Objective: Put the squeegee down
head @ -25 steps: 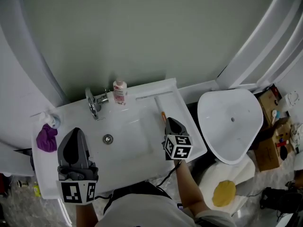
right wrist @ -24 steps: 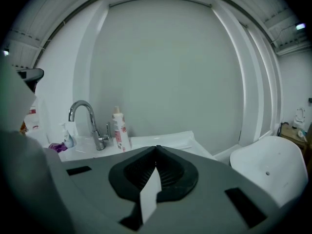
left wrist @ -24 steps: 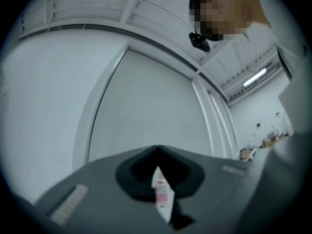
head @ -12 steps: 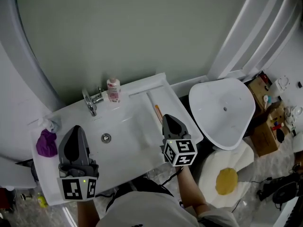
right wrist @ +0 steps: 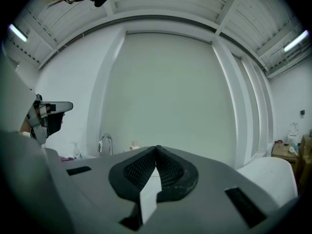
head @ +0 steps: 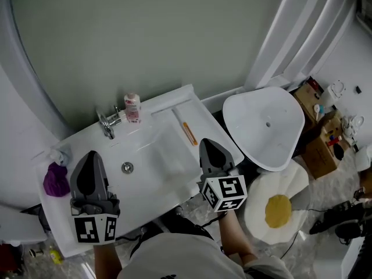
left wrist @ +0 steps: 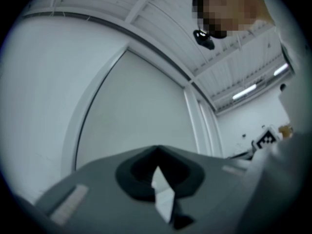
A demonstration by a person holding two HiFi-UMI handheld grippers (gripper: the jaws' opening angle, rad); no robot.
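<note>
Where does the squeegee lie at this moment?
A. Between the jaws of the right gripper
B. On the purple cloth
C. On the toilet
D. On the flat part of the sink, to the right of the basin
D: in the head view the squeegee lies flat on the sink, right of the basin, apart from the right gripper, whose jaws are together on nothing.

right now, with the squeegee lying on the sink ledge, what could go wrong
1. The squeegee lies on the narrow right ledge of the sink, beside the basin; a nudge might slide it in or off.
2. The right gripper, jaws shut and empty, hangs close to it, so a careless swing could knock it, or the upright bottle by the tap.
</note>
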